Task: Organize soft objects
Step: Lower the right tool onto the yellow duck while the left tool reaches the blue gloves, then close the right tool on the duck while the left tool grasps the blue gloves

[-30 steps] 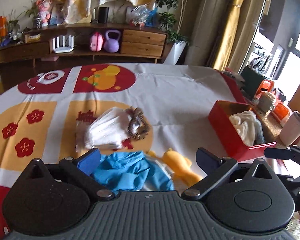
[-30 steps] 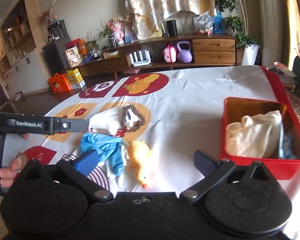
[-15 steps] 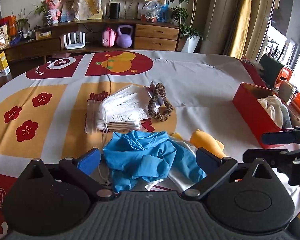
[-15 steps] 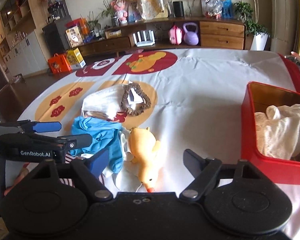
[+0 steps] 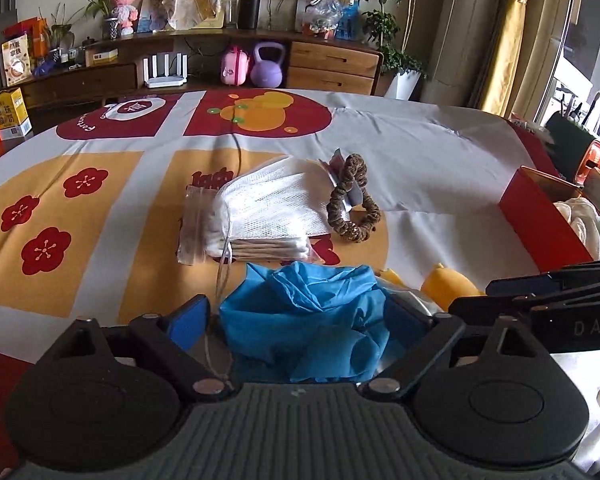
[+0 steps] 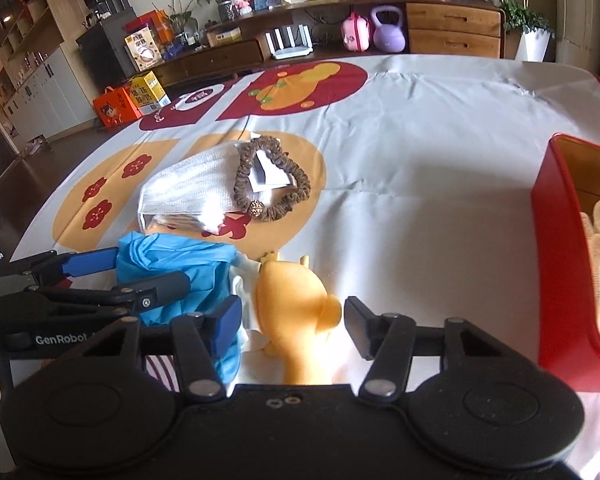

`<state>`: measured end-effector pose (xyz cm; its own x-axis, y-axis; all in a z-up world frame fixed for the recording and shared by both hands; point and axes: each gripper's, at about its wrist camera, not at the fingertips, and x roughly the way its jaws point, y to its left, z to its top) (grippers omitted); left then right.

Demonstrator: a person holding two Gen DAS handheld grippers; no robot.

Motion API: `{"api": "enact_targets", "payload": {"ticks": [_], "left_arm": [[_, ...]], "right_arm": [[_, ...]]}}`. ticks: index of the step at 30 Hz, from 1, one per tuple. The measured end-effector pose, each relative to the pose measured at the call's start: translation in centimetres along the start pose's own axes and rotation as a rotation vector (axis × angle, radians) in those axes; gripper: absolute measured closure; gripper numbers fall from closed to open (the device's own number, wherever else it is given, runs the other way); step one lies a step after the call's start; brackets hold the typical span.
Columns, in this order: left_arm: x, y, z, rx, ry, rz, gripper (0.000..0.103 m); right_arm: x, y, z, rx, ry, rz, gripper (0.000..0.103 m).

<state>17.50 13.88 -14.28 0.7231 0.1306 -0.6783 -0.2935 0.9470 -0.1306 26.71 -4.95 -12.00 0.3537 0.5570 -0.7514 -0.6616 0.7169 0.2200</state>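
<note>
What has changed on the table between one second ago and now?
Both grippers came down onto the pile. The left gripper now straddles the blue cloth, jaws closing. The right gripper straddles the yellow plush duck, jaws closing. The white mesh bag, the scrunchie and the red box stayed.

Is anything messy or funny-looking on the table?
Yes. The blue glove is crumpled in a heap, not flat, and the yellow duck lies tipped over beside it. The brown scrunchie rests partly on the white mesh bag. Nothing looks spilled or broken.
</note>
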Motion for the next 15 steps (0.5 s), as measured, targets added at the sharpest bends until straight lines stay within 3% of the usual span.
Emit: {"api": "enact_targets", "payload": {"ticks": [8,10,15], "left_arm": [[0.37,-0.15,-0.16,0.012,0.001,-0.013,0.051],[0.38,-0.26,-0.16,0.019,0.000,-0.010,0.065],[-0.02,-0.59,-0.19,0.035,-0.012,0.006,0.072]], "right_arm": [[1.12,0.16,-0.03,0.008,0.013,-0.004,0.060],[1.10,0.14,-0.08,0.011,0.011,-0.005,0.064],[0.76,0.03,-0.19,0.024,-0.001,-0.017,0.069]]}}
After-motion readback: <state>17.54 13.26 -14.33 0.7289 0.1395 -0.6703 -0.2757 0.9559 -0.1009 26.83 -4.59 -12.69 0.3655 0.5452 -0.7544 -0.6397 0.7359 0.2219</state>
